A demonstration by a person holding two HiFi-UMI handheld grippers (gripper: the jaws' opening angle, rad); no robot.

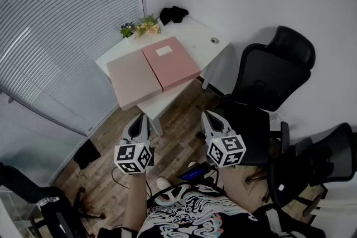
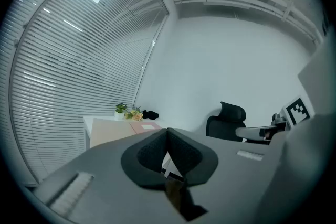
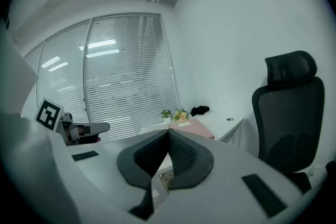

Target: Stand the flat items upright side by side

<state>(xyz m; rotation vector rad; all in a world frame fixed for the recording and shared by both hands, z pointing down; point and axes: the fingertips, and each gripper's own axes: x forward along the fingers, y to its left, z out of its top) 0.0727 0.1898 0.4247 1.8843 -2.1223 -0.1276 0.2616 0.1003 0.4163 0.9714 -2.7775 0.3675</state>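
closed left gripper [image 1: 139, 117] faces paler folder [image 1: 133, 78] flat beside labelled pinker folder [image 1: 173, 64].

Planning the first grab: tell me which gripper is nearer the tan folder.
Left. The left gripper is just short of the tan folder; the right gripper is farther right, nearer the pink folder.
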